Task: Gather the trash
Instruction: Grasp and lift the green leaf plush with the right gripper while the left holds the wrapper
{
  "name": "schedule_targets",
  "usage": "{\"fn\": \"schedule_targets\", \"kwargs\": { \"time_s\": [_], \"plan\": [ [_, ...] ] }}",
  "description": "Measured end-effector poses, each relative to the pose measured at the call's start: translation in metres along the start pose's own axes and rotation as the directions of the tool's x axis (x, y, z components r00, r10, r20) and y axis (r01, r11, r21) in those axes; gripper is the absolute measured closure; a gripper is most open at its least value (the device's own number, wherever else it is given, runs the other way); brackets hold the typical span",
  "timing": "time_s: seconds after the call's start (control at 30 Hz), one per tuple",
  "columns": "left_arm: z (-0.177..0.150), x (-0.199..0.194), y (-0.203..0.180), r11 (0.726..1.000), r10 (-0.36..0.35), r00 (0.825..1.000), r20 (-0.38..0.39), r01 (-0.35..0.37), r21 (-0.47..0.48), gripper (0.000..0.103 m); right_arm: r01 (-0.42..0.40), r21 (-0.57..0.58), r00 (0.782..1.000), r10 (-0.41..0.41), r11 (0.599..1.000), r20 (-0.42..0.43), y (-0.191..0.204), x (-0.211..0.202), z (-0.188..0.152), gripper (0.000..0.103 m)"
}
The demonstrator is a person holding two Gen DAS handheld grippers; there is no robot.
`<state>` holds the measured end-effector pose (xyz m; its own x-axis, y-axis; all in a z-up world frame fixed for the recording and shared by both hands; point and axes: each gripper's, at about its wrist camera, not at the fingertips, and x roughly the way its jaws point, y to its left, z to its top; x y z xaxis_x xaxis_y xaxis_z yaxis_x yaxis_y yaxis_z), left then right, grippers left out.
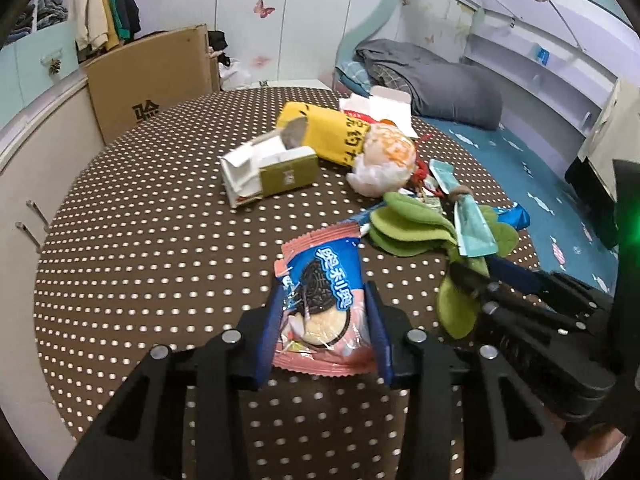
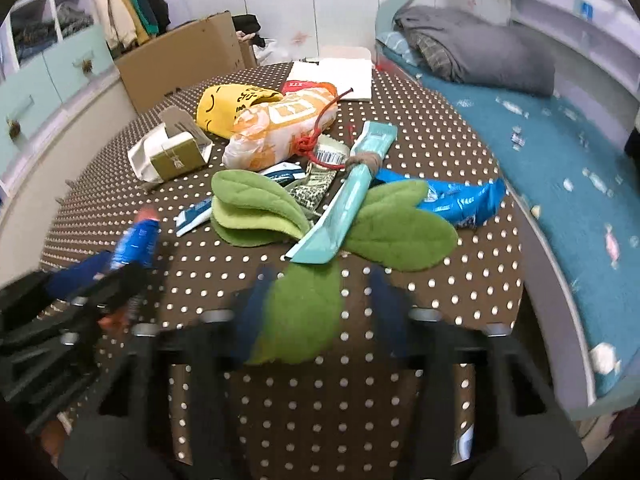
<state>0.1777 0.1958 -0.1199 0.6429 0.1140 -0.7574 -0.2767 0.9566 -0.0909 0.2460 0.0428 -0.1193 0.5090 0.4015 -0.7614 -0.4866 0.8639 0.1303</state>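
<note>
My left gripper [image 1: 323, 312] is shut on a pink and blue Oreo wrapper [image 1: 320, 300], held just above the brown dotted table [image 1: 140, 240]; it also shows blurred in the right wrist view [image 2: 136, 244]. My right gripper [image 2: 320, 296] is open, its jaws either side of a green felt leaf [image 2: 300, 316] that belongs to a leaf bundle [image 2: 256, 208]. Behind lie a teal sachet [image 2: 352, 196], a blue wrapper [image 2: 460, 200], an orange-white plastic bag [image 2: 276, 132], a yellow packet [image 2: 228, 108] and an olive carton [image 2: 176, 156].
A white paper box [image 2: 344, 76] lies at the table's far edge. A cardboard box [image 1: 152, 80] stands behind the table on the left. A bed with a blue sheet [image 2: 560, 152] and grey duvet [image 2: 480, 52] runs along the right. White cabinets [image 1: 36, 168] stand left.
</note>
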Motion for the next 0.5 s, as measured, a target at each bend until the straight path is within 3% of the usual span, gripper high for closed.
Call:
{"fn": "schedule_targets", "kwargs": {
  "time_s": [0.07, 0.2, 0.5],
  "plan": [
    [0.000, -0.003, 0.002, 1.000, 0.001, 1.000, 0.001, -0.001, -0.002, 0.063, -0.023, 0.009, 1.000, 0.023, 1.000, -0.019, -0.001, -0.001, -0.001, 0.094],
    [-0.002, -0.010, 0.000, 1.000, 0.009, 1.000, 0.008, -0.009, 0.018, 0.064, -0.111, 0.038, 0.994, 0.111, 0.993, 0.003, -0.006, -0.019, -0.004, 0.096],
    [-0.002, -0.028, -0.016, 0.998, -0.021, 0.999, 0.047, 0.019, 0.053, 0.063, -0.116, 0.026, 0.987, 0.112, 0.993, 0.115, -0.007, -0.074, -0.007, 0.097]
  ]
}}
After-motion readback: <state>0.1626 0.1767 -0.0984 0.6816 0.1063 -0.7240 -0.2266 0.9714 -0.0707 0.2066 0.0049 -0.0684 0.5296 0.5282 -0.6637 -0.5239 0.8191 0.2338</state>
